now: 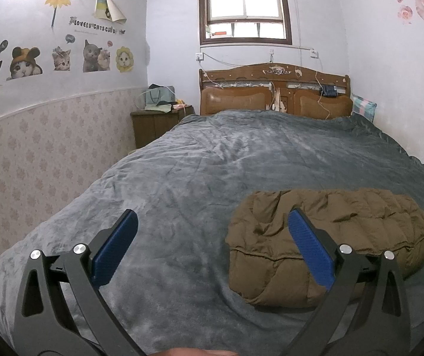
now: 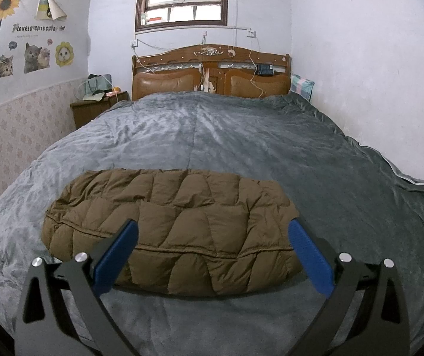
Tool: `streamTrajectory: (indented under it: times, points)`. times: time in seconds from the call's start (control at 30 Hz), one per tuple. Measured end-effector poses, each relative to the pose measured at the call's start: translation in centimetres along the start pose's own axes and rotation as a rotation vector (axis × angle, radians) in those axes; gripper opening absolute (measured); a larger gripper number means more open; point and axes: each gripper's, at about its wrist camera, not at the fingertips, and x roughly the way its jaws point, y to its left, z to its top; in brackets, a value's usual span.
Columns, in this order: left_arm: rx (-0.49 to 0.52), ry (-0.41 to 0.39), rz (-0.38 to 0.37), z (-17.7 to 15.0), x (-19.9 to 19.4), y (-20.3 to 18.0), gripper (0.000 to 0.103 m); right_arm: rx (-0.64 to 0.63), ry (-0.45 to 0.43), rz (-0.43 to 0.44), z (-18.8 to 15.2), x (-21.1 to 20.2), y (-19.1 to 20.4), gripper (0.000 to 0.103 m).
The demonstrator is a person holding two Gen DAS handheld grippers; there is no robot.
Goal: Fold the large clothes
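Coat (image 2: 170, 231): folded brown bundle on the blanket (image 2: 241, 136), near the bed's foot.
Your left gripper (image 1: 212, 246): spread, empty; coat at 3 o'clock.
Your right gripper (image 2: 212, 252): spread, empty, coat centred ahead.
Right view only: left tool's tip at 9 o'clock.
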Motion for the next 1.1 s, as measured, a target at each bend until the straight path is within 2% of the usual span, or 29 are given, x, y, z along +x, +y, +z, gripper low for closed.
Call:
streamTrajectory:
  times: [1.1]
  points:
    - [-0.002,0.003,-0.001,-0.09,0.22,0.13,0.1,-0.002,0.001,0.002,0.09,0.01,-0.14,0.101]
